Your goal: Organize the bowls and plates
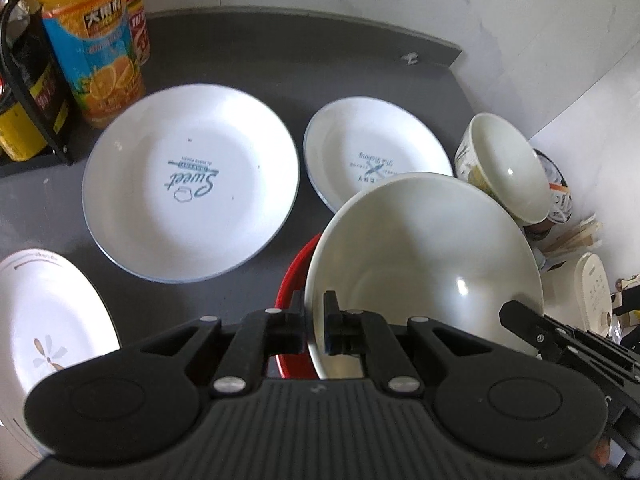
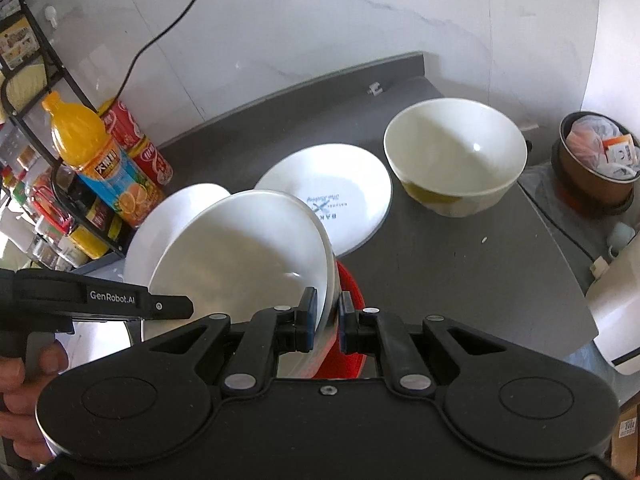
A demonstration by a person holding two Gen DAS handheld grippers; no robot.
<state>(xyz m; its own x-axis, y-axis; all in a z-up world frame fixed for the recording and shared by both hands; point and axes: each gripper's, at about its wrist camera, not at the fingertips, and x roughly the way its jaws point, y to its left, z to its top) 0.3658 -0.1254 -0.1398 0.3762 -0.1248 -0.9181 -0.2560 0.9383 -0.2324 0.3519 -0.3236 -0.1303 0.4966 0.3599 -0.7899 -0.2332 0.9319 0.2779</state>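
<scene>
- Our counter (image 2: 460, 264) spreads ahead of both grippers.
- Two plates (image 1: 188, 184) (image 1: 360, 152) lie flat ahead of our left gripper (image 1: 313, 320).
- The white bowl (image 1: 420, 264) tilts over a red bowl (image 1: 292, 280); left gripper and right gripper (image 2: 326, 316) are each clamped on its rim.
- Another bowl (image 2: 456, 156) stands ahead-right of our right gripper.

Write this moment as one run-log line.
left gripper: shut on white bowl rim | right gripper: shut on same bowl | red bowl beneath
</scene>
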